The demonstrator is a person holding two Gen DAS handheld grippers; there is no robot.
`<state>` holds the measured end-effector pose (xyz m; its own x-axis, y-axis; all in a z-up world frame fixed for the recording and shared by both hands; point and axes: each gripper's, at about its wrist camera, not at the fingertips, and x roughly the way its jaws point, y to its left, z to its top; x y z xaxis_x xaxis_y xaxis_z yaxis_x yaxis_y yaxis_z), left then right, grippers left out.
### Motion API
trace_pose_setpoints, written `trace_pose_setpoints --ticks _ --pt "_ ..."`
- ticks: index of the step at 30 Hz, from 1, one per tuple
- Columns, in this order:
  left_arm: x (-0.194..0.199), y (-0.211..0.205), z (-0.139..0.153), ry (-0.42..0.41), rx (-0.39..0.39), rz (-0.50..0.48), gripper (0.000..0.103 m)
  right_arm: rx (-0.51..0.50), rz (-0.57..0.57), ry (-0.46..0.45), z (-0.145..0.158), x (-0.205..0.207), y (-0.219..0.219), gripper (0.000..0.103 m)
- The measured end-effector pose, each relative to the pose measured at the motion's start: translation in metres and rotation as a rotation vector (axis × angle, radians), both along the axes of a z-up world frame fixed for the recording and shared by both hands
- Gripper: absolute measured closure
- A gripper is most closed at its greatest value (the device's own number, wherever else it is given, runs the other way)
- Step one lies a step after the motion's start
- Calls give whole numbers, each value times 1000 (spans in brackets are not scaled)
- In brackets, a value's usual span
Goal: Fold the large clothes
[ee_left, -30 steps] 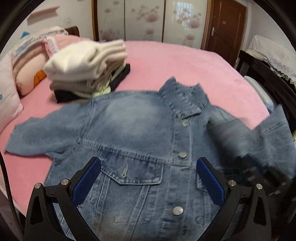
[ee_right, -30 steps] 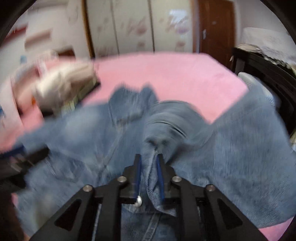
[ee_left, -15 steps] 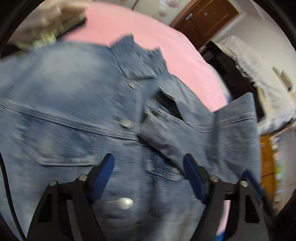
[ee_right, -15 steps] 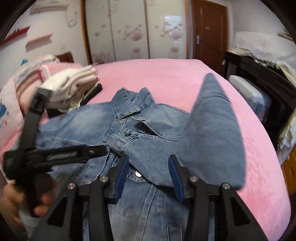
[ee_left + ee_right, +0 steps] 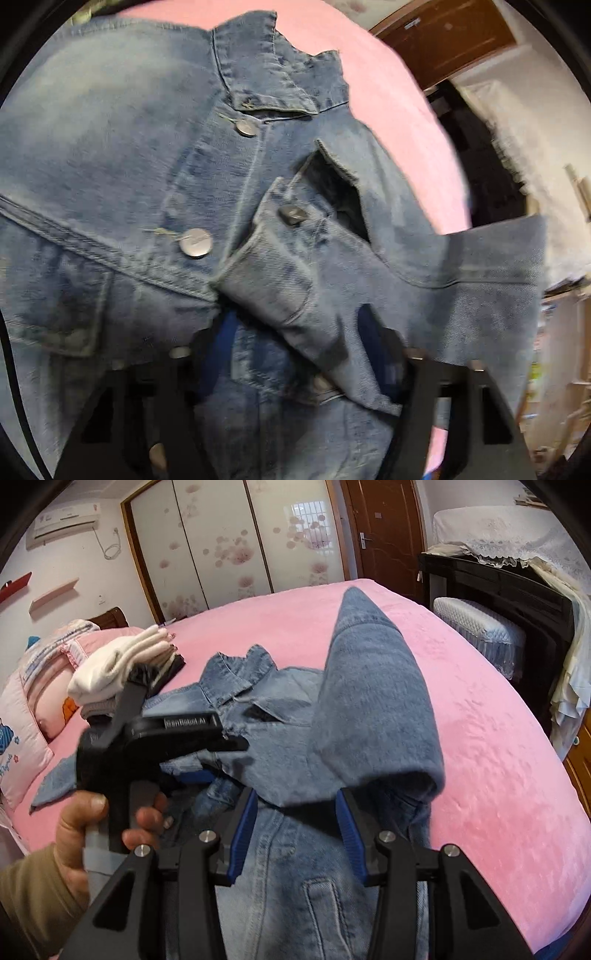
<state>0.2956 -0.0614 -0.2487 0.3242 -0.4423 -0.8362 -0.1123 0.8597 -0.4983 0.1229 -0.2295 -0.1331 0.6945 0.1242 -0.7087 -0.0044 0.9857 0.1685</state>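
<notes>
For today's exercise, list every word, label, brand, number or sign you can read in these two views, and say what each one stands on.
"GenRobot.AI", roughly as it reads: white lettering on the black body of the left gripper, right wrist view.
Script under the cartoon on the white pillow: too small to read.
Red badge on the air conditioner: too small to read.
Denim jacket buttons: blurred, no readable text.

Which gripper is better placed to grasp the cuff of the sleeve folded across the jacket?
Left, probably. The left gripper has its jaws open astride that sleeve, close to the cuff; the right gripper, also open, sits farther back over the jacket.
</notes>
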Motion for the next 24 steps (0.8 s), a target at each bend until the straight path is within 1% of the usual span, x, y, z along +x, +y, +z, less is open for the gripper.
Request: trace_pose_setpoints --ticks 1,2,3,4,5,6,9,11,12,13,14,16,18,20,21,24 --pt "0 -1 3 -2 25 -7 66 -1 -4 7 -1 -1 0 58" --pt "0 0 7 -11 17 -10 66 5 -6 12 -3 -3 -2 58" --pt "1 3 8 -9 -61 -8 73 13 -5 14 -4 -5 -4 59" --pt "5 6 7 5 -109 -3 73 20 -3 18 -5 -8 -5 59" --pt "9 9 3 36 -173 18 73 23 -3 21 -6 -10 -6 58" --pt "11 10 1 50 -186 29 73 22 -3 23 -7 -12 -6 59" --pt "20 3 -10 82 -176 42 72 12 -6 31 -9 -15 -7 59" --pt "25 1 -15 70 -168 51 72 14 -9 28 -8 -16 -8 59" --pt "27 -3 -14 62 -149 48 74 13 -10 27 -7 -16 -8 59" --pt "29 -8 -10 43 -125 37 90 11 -12 27 -7 -16 -9 59" --pt "37 -17 -8 38 -115 18 90 7 -16 27 -8 -16 -10 59" --pt "41 -21 10 -5 -93 19 93 -8 -27 33 -9 -15 -14 59" --pt "44 -20 44 -105 -75 21 95 -25 -46 36 -12 -14 -19 59" --pt "49 -15 89 -231 -45 38 95 -45 -65 37 -18 -10 -27 59" --pt "51 -10 107 -280 -35 47 95 -57 -76 44 -21 -8 -30 58" --pt "58 6 151 -384 -12 77 95 -88 -107 63 -35 4 -39 59"
